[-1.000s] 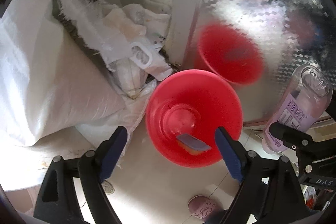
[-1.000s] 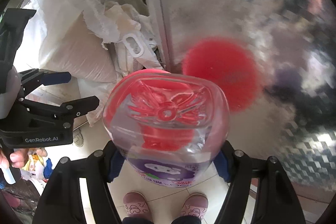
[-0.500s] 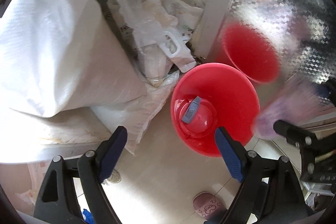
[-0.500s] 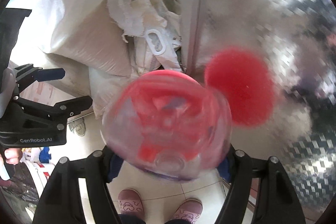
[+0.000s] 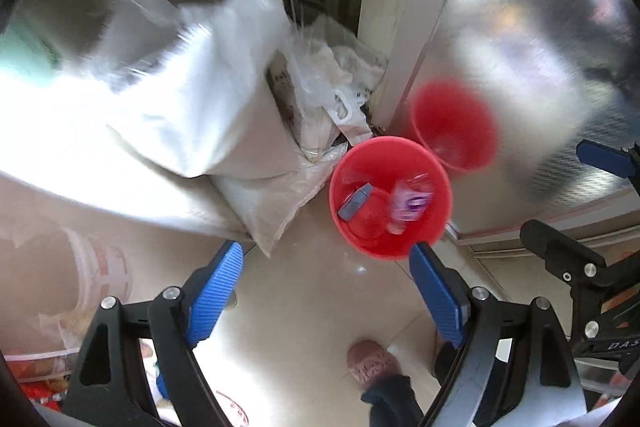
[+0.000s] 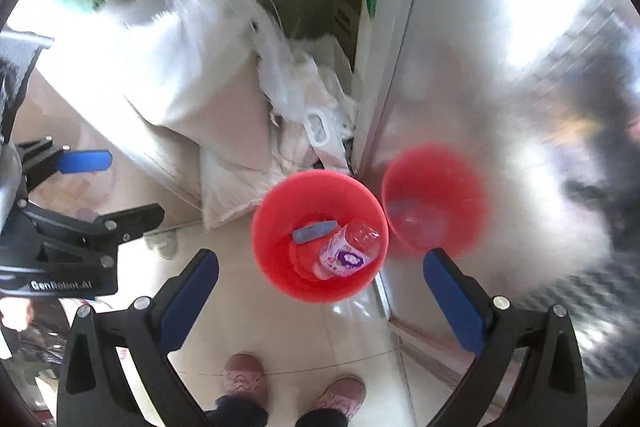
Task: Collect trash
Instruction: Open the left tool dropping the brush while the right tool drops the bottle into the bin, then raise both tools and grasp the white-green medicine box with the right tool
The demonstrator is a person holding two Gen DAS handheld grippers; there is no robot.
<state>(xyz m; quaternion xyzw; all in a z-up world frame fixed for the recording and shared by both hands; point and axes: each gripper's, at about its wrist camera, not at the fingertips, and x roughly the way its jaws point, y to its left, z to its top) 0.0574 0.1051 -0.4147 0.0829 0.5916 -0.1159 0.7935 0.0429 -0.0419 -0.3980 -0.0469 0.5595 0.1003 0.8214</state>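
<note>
A clear plastic bottle (image 6: 348,251) with a purple label lies inside the red bucket (image 6: 276,227) on the tiled floor (image 6: 280,327), next to a grey-blue packet (image 6: 314,230). The right gripper (image 6: 320,289) hangs above the bucket; its fingers have just been opening and now stand wide with nothing between them. The left gripper (image 5: 326,283) is also spread wide and empty. White woven sacks (image 5: 208,115) lean to the left; the bucket's red reflection shows on the metal panel (image 6: 520,107) at right.

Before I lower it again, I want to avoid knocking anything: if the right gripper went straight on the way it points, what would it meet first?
Probably the red bucket, about at its rim or the plastic bottle lying inside. The open right gripper has nothing between its jaws; depth is unclear.
</note>
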